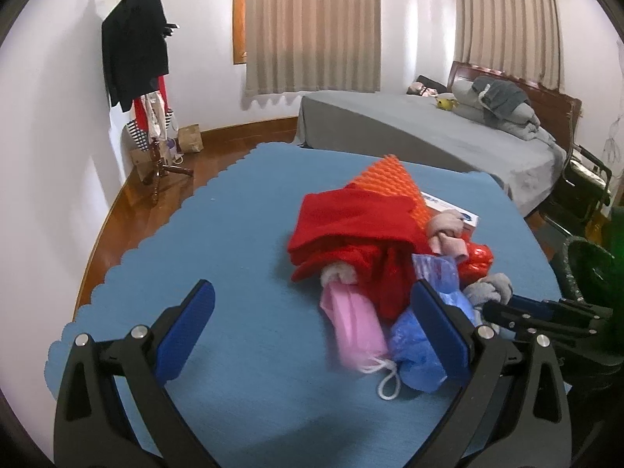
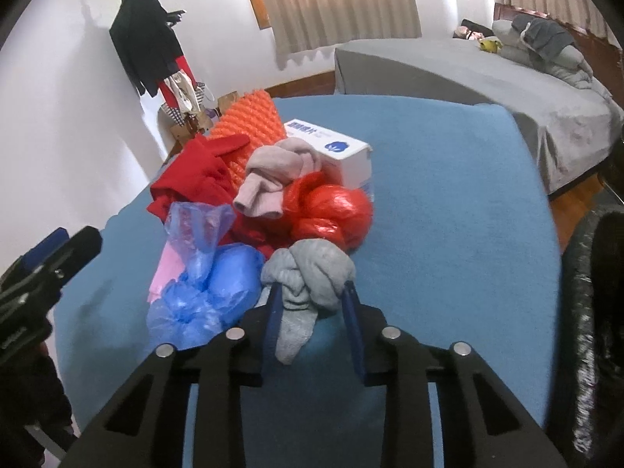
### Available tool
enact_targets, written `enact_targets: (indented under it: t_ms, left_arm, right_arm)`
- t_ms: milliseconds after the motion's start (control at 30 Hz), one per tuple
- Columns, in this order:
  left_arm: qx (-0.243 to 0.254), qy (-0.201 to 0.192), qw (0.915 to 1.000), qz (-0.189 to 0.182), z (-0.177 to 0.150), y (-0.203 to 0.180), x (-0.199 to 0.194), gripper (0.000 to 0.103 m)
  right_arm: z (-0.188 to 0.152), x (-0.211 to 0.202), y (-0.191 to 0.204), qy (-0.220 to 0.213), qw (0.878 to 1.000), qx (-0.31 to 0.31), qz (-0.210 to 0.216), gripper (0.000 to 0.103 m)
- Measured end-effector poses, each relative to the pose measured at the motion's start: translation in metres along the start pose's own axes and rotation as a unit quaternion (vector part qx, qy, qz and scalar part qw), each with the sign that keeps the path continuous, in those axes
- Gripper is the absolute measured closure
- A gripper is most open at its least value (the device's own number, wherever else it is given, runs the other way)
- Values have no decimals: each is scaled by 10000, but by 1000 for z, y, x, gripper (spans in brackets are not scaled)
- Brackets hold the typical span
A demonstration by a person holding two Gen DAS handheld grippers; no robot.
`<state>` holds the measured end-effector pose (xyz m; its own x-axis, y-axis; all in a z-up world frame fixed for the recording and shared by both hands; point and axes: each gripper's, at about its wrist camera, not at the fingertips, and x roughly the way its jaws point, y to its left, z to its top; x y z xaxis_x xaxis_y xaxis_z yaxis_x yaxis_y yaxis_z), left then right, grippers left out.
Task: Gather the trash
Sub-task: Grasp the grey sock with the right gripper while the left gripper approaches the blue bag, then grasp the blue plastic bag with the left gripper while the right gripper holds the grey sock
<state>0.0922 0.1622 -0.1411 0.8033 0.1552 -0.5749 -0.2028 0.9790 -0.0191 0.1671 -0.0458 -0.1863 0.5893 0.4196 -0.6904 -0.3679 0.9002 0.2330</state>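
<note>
So the gray sock (image 2: 308, 277) is sitting at lower centre of the right wrist frame, knotted into a lump, and the right gripper (image 2: 312, 292) is closing its blue fingers (image 2: 273, 312) on both sides of it; the tail of the sock is hanging down between them. It's lying at the near edge of a messy pile on the blue counter (image 2: 448, 195). Just left of it a crumpled blue plastic bag (image 2: 210, 284) is lying, with a pink mask (image 1: 355, 331) tucked beside that. Behind the sock a red plastic bag (image 2: 335, 210) is bunching up, a pink sock (image 2: 273, 179) is draped over it, and a white box (image 2: 335, 148) is sitting further back. A red cloth (image 1: 343, 230) and an orange bumpy mat (image 2: 249, 124) are filling the upper left of the pile.

The left gripper (image 1: 312, 331) is hovering low in its own frame with fingers spread wide, holding nothing, its right finger (image 1: 440, 327) just beside the blue bag.
</note>
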Motion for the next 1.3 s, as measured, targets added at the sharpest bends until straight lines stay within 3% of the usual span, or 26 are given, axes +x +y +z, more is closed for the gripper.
enact_targets:
  t_ms: [133, 267, 400, 633, 800, 900, 967, 1033, 1300]
  left_arm:
    - [43, 8, 9997, -244, -3, -16, -2, 8]
    - [217, 121, 9983, -530, -7, -39, 4, 20]
    - [393, 280, 9961, -740, -14, -64, 13, 20]
    - [342, 623, 9953, -656, -27, -83, 38, 21]
    - [423, 923, 9926, -673, -36, -92, 52, 37]
    - [529, 1003, 9893, -916, -38, -100, 56, 55]
    - [624, 959, 9890, -932, -39, -105, 55, 64]
    - [596, 886, 9893, -998, -37, -106, 51, 66]
    - [488, 457, 9908, -1177, -18, -110, 18, 66]
  right_arm:
    - [-3, -14, -15, -56, 9998, 70, -180, 73]
    - [-5, -25, -31, -95, 9992, 164, -365, 73]
    - [-7, -32, -45, -112, 9984, 277, -483, 73]
    - [-13, -31, -55, -59, 9982, 314, -508, 73]
    - [-14, -29, -57, -30, 9981, 330, -512, 73]
    - [-15, -28, -57, -25, 9982, 319, -506, 73]
    - [-15, -29, -56, -30, 9984, 297, -490, 73]
    - [-16, -32, -54, -63, 9985, 258, -476, 73]
    - [-8, -65, -55, -392, 9979, 294, -418, 73]
